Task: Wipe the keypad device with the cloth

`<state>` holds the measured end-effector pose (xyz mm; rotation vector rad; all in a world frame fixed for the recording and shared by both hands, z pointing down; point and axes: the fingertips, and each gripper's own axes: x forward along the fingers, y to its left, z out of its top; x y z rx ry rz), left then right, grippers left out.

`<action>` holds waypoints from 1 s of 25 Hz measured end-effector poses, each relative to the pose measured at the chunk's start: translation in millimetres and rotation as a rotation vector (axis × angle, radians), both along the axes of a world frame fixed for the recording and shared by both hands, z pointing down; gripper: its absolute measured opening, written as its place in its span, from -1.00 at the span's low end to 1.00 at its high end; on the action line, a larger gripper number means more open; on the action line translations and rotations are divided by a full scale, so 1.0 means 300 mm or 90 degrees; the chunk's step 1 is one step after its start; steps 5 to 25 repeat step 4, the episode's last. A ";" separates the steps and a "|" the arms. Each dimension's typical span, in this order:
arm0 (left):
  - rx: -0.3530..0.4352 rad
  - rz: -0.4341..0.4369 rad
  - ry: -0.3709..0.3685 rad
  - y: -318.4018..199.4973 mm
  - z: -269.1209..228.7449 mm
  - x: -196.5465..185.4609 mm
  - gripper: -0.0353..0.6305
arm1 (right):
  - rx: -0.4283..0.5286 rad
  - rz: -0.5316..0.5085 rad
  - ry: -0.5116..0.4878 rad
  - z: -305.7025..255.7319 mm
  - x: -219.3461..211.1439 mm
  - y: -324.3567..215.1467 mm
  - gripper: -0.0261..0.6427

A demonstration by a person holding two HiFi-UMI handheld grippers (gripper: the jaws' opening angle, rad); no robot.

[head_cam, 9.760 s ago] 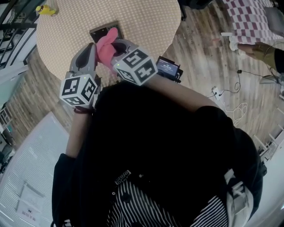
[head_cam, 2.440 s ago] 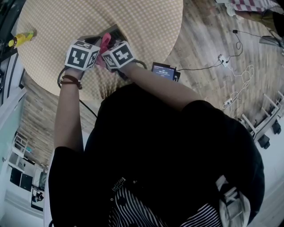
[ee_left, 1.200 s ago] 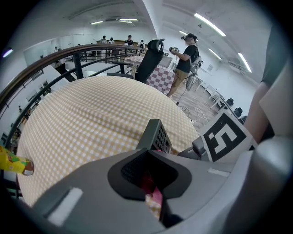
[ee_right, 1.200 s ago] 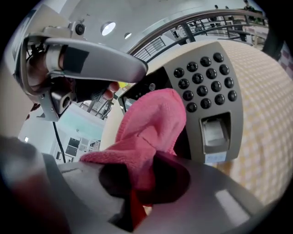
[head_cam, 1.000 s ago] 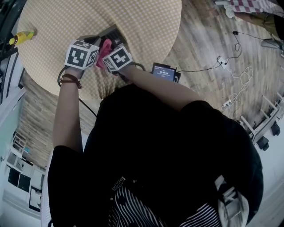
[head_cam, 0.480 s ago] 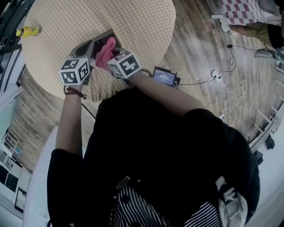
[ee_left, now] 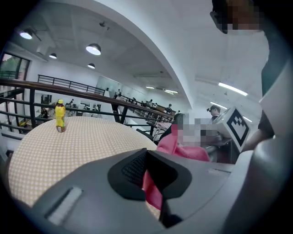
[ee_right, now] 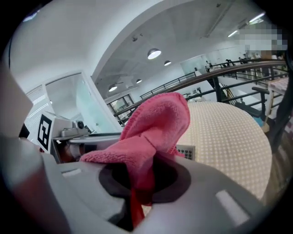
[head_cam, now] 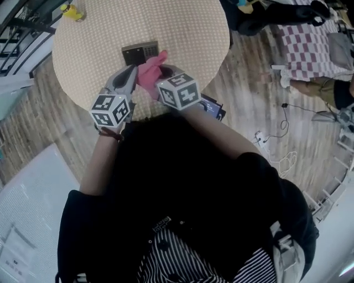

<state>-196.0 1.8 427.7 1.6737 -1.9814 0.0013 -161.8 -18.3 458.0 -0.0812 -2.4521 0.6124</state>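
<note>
The keypad device [head_cam: 140, 53] lies on the round table [head_cam: 193, 33], just beyond the cloth [head_cam: 151, 73]. Right gripper [ee_right: 137, 183] and left gripper [ee_left: 152, 180] both clamp the cloth, which partly screens the device in the right gripper view. A yellow bottle [head_cam: 72, 11] stands well apart

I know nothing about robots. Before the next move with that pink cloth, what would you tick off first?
1. Right hand-held gripper grips the cloth: ok, jaws shut on it.
2. Left hand-held gripper free to steady the device: not ok, cloth sits between its jaws too.
3. Cloth on the keypad device: not ok, it is held up on the near side of the device.
4. Device flat on the table, keys uncovered: ok.
5. Yellow bottle out of the way: ok, at the far edge.
6. Device already clean: cannot tell.
</note>
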 end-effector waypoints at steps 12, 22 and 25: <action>0.028 0.012 0.036 0.291 0.179 -0.122 -0.89 | 0.022 0.000 -0.002 0.154 -0.179 0.255 -0.73; 0.028 0.012 0.036 0.291 0.179 -0.122 -0.89 | 0.022 0.000 -0.002 0.154 -0.179 0.255 -0.73; 0.028 0.012 0.036 0.291 0.179 -0.122 -0.89 | 0.022 0.000 -0.002 0.154 -0.179 0.255 -0.73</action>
